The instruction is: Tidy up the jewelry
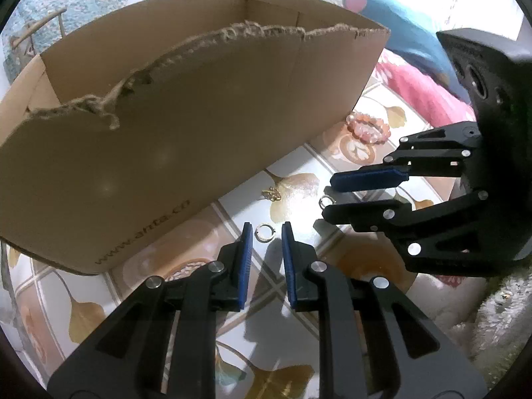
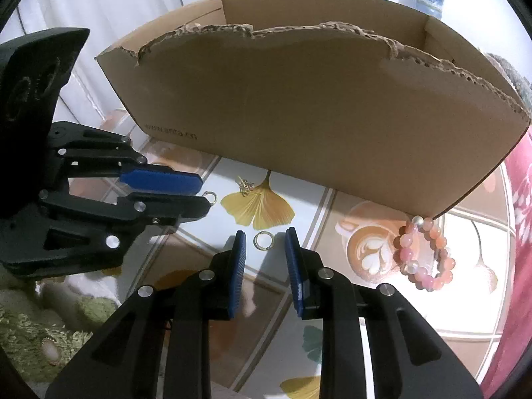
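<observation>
Two small metal rings lie on the patterned tabletop (image 2: 309,206) in front of a cardboard box (image 1: 199,106). One ring (image 1: 264,232) sits between the blue fingertips of my left gripper (image 1: 266,229), whose pads stand apart from it. The other ring (image 2: 263,240) lies between the tips of my right gripper (image 2: 266,232), also untouched. Each view shows the other gripper from the side: the right gripper (image 1: 327,198) and the left gripper (image 2: 206,193). A small gold piece (image 2: 246,186) lies by the box. A pink bead bracelet (image 2: 424,256) rests at the box's right corner.
The box (image 2: 316,106) has a torn top edge and stands close behind the jewelry, open on top. A pink cloth (image 2: 518,199) borders the table on the right. Green fuzzy fabric (image 2: 36,329) lies at the left, and a blue plush (image 1: 399,23) sits behind.
</observation>
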`<move>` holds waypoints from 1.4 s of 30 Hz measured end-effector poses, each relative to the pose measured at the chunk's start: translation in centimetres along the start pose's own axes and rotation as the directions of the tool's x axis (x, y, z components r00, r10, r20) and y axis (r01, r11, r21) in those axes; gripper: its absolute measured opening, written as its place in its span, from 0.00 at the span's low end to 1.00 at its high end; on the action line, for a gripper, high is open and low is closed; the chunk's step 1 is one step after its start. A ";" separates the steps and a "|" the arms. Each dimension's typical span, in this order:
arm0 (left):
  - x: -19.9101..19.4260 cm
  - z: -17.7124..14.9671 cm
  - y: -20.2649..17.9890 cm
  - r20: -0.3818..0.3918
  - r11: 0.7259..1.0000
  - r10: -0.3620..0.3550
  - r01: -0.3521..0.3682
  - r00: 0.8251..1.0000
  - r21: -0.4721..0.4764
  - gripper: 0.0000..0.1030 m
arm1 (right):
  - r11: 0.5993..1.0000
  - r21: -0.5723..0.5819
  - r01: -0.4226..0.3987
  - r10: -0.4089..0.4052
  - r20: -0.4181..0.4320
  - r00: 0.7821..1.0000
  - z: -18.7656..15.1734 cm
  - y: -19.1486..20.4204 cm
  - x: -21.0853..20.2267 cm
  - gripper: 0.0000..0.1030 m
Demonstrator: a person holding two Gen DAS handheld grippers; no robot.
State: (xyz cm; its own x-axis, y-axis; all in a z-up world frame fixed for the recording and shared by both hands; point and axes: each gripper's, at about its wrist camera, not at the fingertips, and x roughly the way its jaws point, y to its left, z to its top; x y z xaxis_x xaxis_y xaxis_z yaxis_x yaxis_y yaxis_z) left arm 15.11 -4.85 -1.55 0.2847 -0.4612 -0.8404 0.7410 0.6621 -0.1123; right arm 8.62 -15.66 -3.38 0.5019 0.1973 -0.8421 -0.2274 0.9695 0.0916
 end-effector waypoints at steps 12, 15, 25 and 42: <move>0.2 0.2 -0.4 0.003 1.000 0.019 -0.019 1.000 0.018 0.16 | 0.999 -0.015 0.035 -0.035 0.005 0.999 -0.4 1.4 0.5 0.18; 0.3 0.3 -0.6 0.004 0.999 0.031 -0.031 1.000 0.030 0.16 | 0.999 -0.018 0.034 -0.034 0.004 0.999 -0.5 1.4 0.4 0.16; 0.6 0.4 -0.6 0.003 0.998 0.049 -0.049 0.999 0.027 0.10 | 1.000 -0.005 0.008 -0.008 0.009 1.000 -0.9 1.1 0.2 0.10; 0.3 0.0 -0.6 0.012 0.998 0.059 -0.059 0.998 0.036 0.09 | 1.000 0.017 -0.010 0.010 0.025 1.000 -0.5 -0.5 -0.5 0.02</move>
State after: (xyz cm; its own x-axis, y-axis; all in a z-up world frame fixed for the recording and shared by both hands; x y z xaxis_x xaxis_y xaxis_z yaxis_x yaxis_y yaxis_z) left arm 14.74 -5.45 -1.75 0.3351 -0.4284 -0.8392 0.7440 0.6668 -0.0433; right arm 8.09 -16.36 -3.26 0.5204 0.2105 -0.8276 -0.2187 0.9697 0.1091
